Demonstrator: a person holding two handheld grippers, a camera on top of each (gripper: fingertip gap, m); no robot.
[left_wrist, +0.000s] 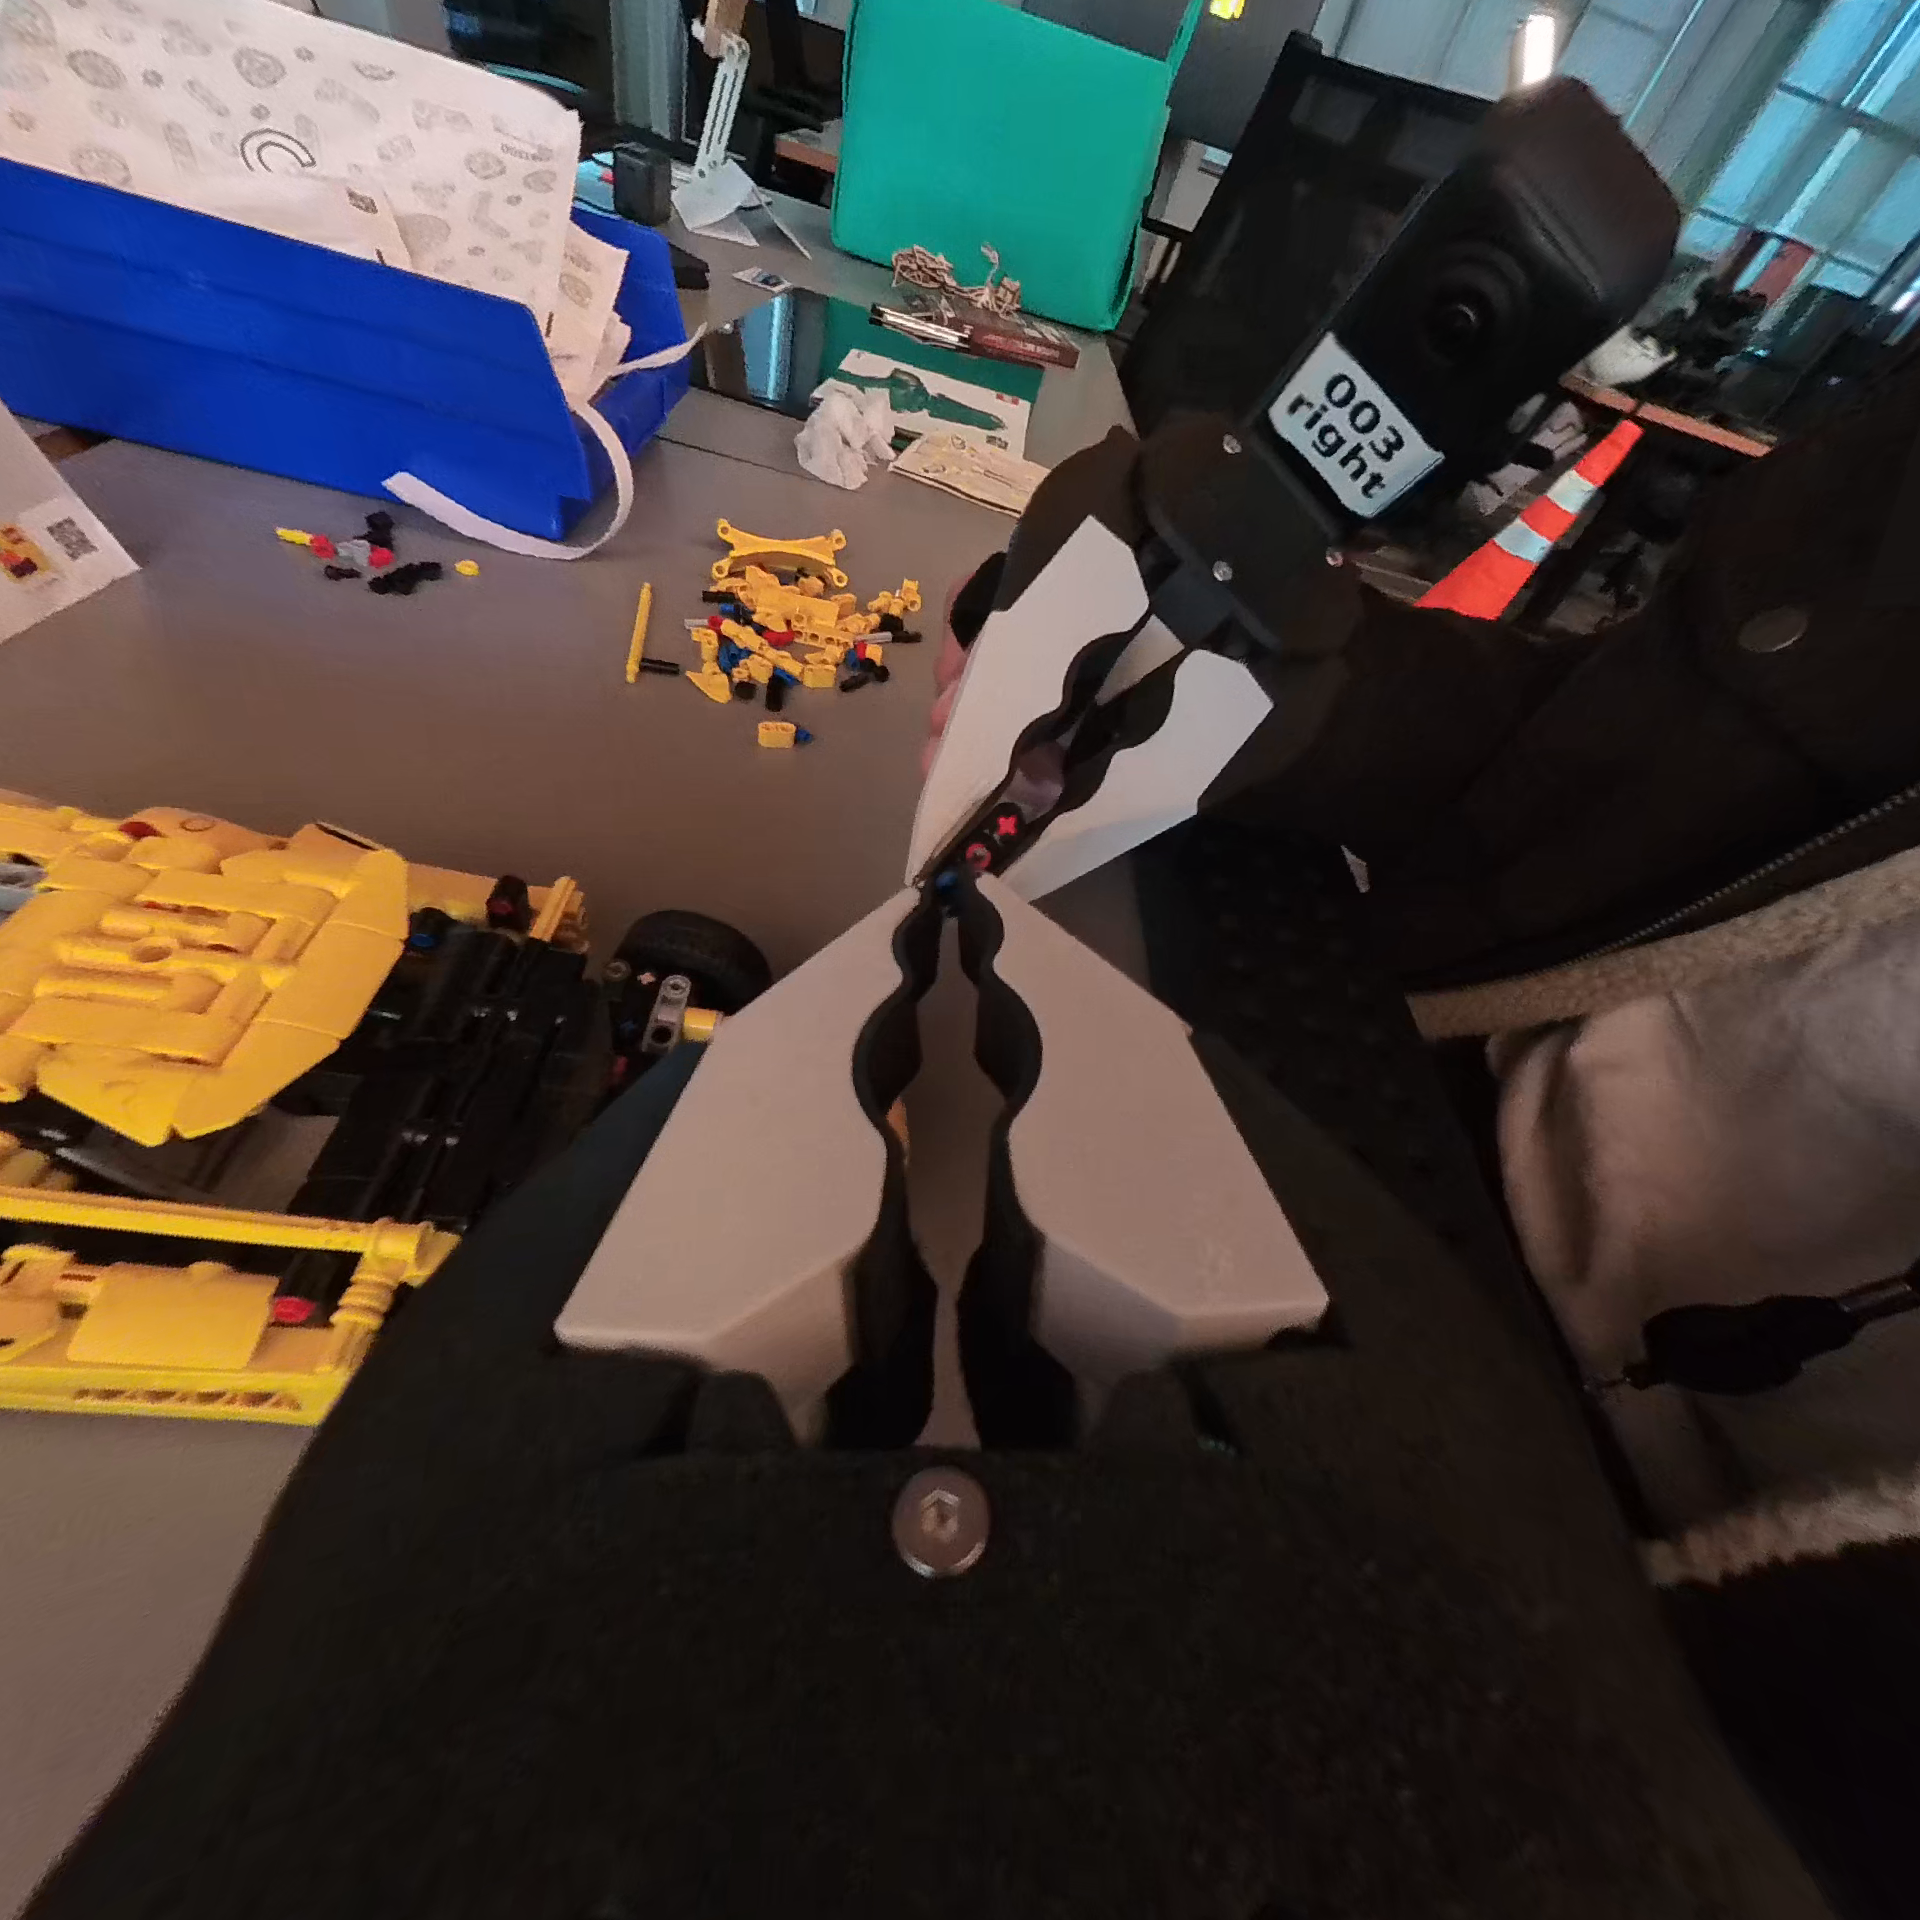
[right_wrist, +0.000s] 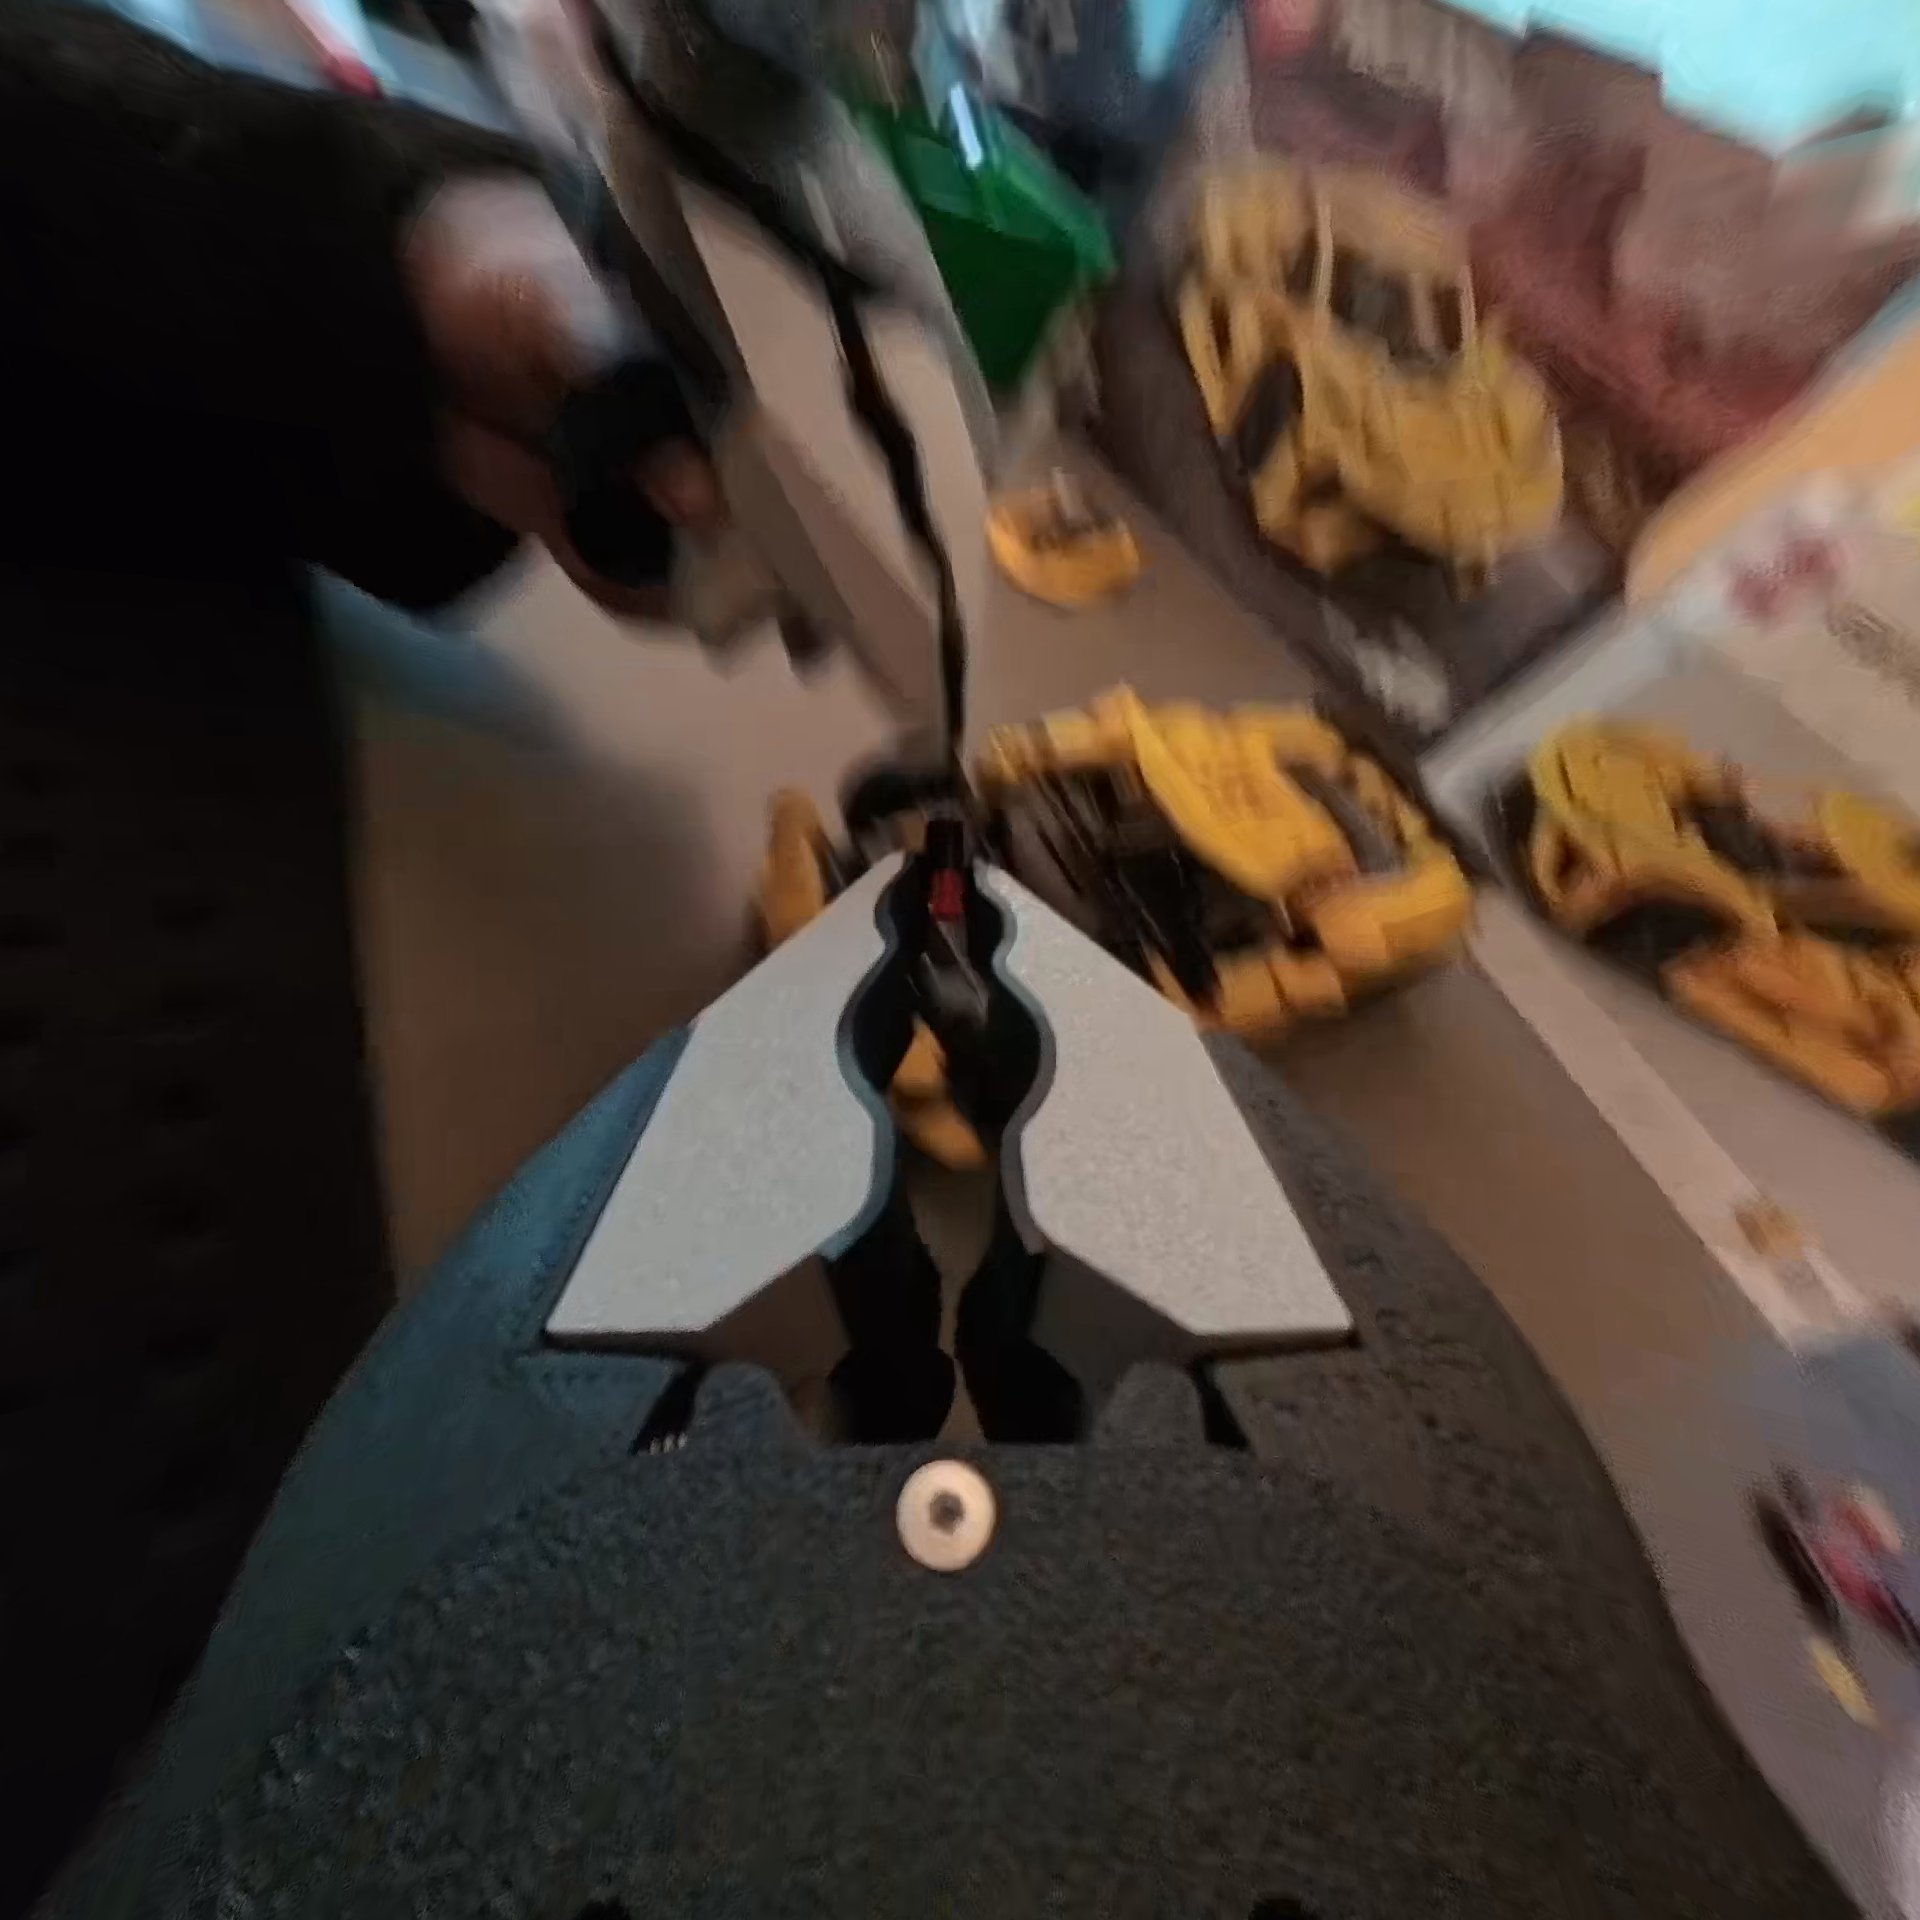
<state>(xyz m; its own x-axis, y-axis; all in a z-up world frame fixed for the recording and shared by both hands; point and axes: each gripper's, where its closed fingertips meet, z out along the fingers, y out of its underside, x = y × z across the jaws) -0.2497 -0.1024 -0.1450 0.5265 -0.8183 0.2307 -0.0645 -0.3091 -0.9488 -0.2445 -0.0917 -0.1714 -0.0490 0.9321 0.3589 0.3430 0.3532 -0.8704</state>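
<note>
The left gripper (left_wrist: 943, 902) and the right gripper (left_wrist: 961, 868) meet tip to tip above the grey table (left_wrist: 520, 727). Both have smooth pale-grey wedge fingers lined with wavy black rubber pads, on grainy black bodies. The right gripper is closed on a small black beam (left_wrist: 992, 836) studded with red cross-shaped pins; its lower end carries a blue pin (left_wrist: 948, 883). The left gripper's tips are pinched narrowly around that blue pin, gripping it as far as the angle shows.

The right wrist view is badly smeared, but a dark piece with a red spot (right_wrist: 943, 891) seems to sit between its own fingers (right_wrist: 1164, 1143), with the other gripper's tips touching it from above.

Below left lies a partly built yellow and black model car (left_wrist: 260, 997), blocky with a rubber tyre. Further back, a loose heap of yellow, black and blue plastic pieces (left_wrist: 790, 623) lies on the table, near a glossy blue bin (left_wrist: 291, 353) stuffed with printed paper.
</note>
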